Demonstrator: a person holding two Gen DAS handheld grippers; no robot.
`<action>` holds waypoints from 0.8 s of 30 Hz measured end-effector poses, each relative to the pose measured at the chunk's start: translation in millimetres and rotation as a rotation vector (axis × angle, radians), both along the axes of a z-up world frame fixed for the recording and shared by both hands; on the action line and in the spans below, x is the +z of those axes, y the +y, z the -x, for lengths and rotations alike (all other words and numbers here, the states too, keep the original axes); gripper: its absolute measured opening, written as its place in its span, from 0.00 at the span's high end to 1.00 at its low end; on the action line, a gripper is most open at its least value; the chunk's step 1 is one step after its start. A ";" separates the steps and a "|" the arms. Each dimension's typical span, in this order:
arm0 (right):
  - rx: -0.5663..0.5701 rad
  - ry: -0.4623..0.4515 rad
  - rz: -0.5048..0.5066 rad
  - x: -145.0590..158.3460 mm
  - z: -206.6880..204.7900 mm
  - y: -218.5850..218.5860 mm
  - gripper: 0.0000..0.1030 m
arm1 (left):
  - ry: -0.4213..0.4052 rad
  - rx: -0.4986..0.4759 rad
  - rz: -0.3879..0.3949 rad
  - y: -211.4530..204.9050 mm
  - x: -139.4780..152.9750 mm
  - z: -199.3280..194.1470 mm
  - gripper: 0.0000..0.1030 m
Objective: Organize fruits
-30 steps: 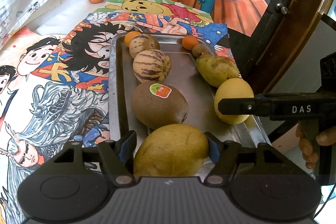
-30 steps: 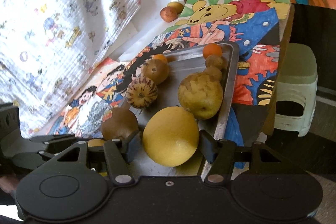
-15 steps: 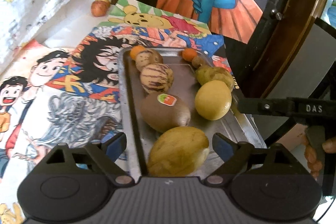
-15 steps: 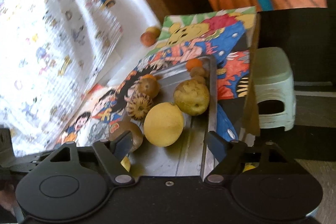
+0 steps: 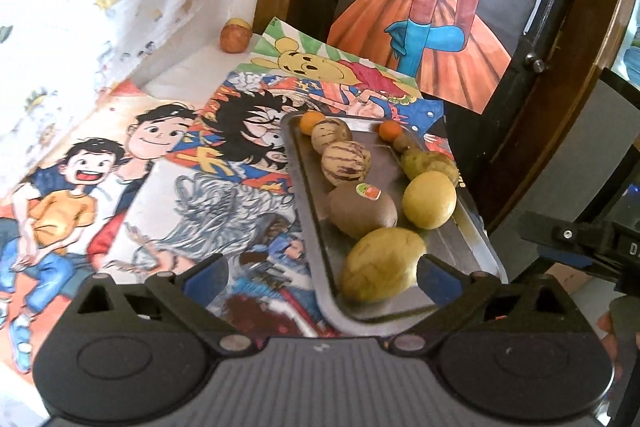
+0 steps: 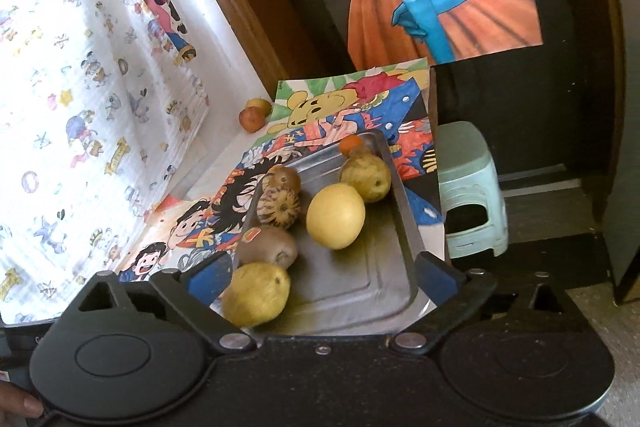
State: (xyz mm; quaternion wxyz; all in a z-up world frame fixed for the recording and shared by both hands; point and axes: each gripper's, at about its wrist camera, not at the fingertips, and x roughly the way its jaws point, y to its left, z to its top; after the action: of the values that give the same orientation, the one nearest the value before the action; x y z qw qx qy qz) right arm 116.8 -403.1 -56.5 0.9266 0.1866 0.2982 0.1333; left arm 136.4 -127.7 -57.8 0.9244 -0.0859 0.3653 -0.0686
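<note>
From the left wrist view, the left gripper (image 5: pixel 322 273) has its fingers spread wide, having just been opening, and nothing is gripped: the near yellow-green fruit (image 5: pixel 382 269) lies free on the metal tray (image 5: pixel 310 211), close to the right finger but not pressed. Behind it sit a brown kiwi with a sticker (image 5: pixel 362 211), a striped fruit (image 5: pixel 346 162), a second striped one and a small orange fruit (image 5: pixel 312 121) in one row. A round yellow fruit (image 5: pixel 429 199), a greenish one (image 5: pixel 430 163) and another small orange one form the other row. The tray rests on cartoon posters (image 5: pixel 160 163) covering the worktop. A reddish fruit (image 5: pixel 234 38) lies well apart by the wall.

From the right wrist view, the right gripper (image 6: pixel 324 277) also stands wide, just opened, holding nothing. The round yellow fruit (image 6: pixel 335 215) rests loose on the tray (image 6: pixel 404 211), ahead of the fingers. A pale green stool (image 6: pixel 470 187) stands beyond the worktop's edge.
</note>
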 end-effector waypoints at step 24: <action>0.012 -0.016 0.082 13.8 108.6 63.2 0.01 | -0.039 -0.009 -0.103 57.5 8.0 98.3 0.01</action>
State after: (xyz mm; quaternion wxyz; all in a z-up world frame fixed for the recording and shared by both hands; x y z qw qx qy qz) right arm 8.2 -339.9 -42.7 0.9349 0.1458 0.2972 0.1279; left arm 38.1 -70.3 -49.9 0.9341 -0.0354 0.3508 -0.0555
